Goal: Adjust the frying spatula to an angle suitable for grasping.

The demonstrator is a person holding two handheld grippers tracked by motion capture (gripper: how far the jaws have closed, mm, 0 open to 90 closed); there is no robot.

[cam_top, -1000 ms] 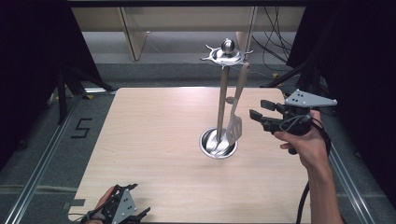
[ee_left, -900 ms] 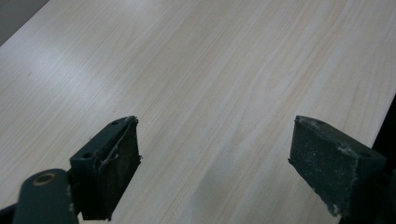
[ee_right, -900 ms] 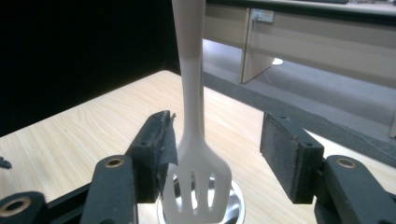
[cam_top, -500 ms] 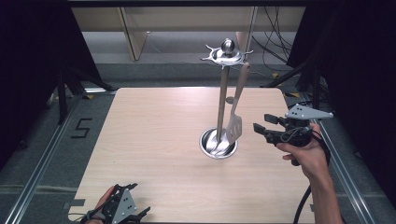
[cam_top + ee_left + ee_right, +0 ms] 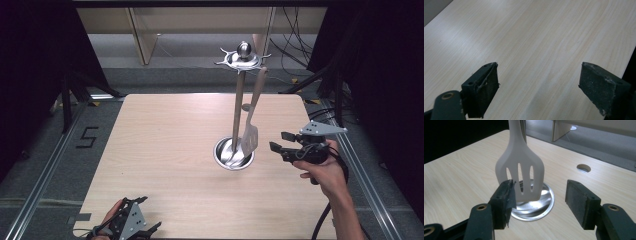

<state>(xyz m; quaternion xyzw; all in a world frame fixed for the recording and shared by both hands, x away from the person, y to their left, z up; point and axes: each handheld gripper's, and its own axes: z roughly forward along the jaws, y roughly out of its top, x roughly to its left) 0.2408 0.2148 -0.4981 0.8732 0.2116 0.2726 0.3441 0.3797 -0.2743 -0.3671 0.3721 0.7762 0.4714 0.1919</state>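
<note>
1. left tongs (image 5: 131, 226): held in the person's left hand (image 5: 107, 224) at the near left edge of the tabletop (image 5: 165, 150). in the left gripper view the jaws stand wide apart over bare wood, with nothing between them.
2. right tongs (image 5: 278, 142): held in the right hand (image 5: 325, 172) over the right side of the tabletop, pointing left toward the stand. jaws spread apart, gripping nothing (the grey plate sits on top, and the cable (image 5: 320, 225) trails back along the forearm).
3. slotted spatula (image 5: 520, 167): white, three slots in the blade. it hangs blade down from the stand's top ring (image 5: 242, 57). in the right gripper view the blade sits just beyond the jaws, nearer the left one; contact cannot be told.
4. stand base (image 5: 234, 154): a round shiny metal dish near the tabletop's centre-right, with a metal post (image 5: 238, 112) rising from it.
5. cable hole (image 5: 584, 167): a round opening in the tabletop beyond the base.
6. floor (image 5: 190, 50): grey, beyond the far tabletop edge.
</note>
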